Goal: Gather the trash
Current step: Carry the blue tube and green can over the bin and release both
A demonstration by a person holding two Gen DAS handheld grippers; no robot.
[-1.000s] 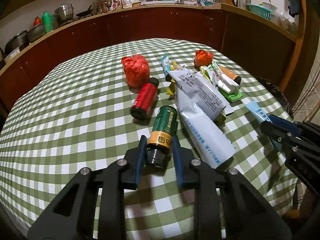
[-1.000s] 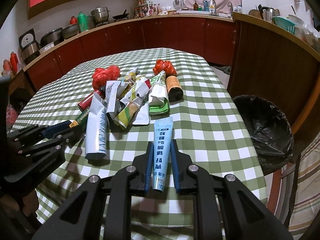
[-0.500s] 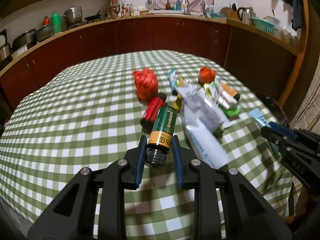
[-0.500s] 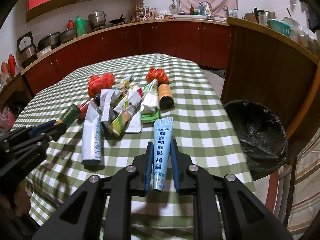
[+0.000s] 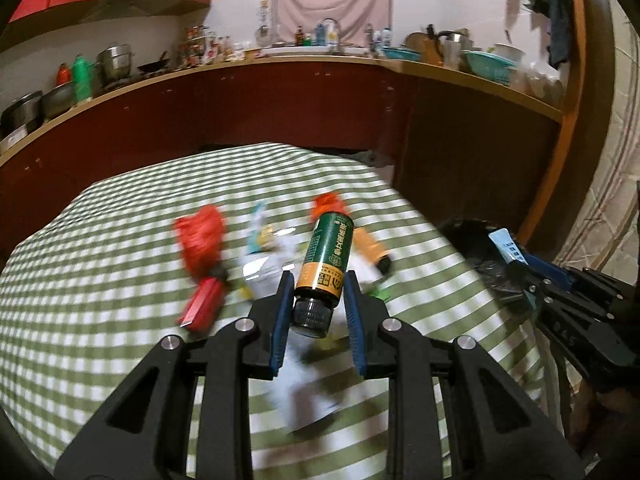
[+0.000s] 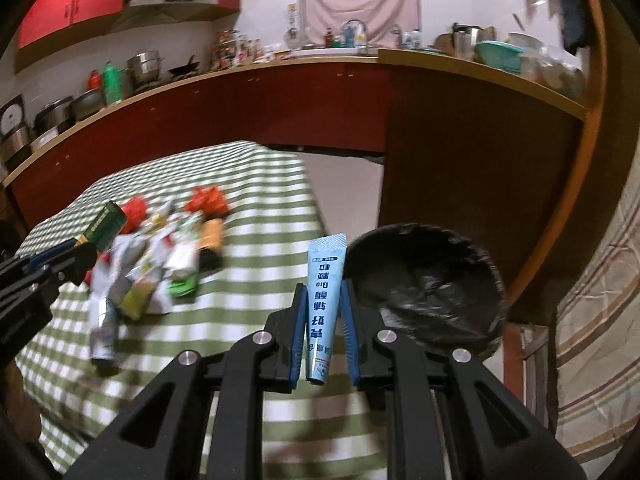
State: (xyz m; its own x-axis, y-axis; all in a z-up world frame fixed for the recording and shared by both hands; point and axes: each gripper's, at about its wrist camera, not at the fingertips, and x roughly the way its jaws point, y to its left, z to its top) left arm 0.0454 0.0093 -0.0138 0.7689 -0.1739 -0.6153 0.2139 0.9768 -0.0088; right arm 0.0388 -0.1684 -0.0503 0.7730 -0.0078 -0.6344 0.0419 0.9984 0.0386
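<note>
The bin (image 6: pixel 424 280), lined with a black bag, stands on the floor just off the right edge of the worktop (image 6: pixel 256 264), open mouth up. It lies ahead and slightly right of the right tool (image 6: pixel 324 312), which is clearly the nearer one. That tool is clamped on a pale blue tube (image 6: pixel 323 296) with dark blue print, flat crimped end pointing away, long axis running straight along the fingers toward the bin's near rim.

The left tool (image 5: pixel 318 300) is farther left, over the worktop, gripping a small green bottle (image 5: pixel 326 264) with an orange label band and a black cap, cap toward the camera, base tilted up and away. From it the bin lies to the right.

The remaining litter, red bags, wrappers and another tube, lies blurred on the checked cloth.
</note>
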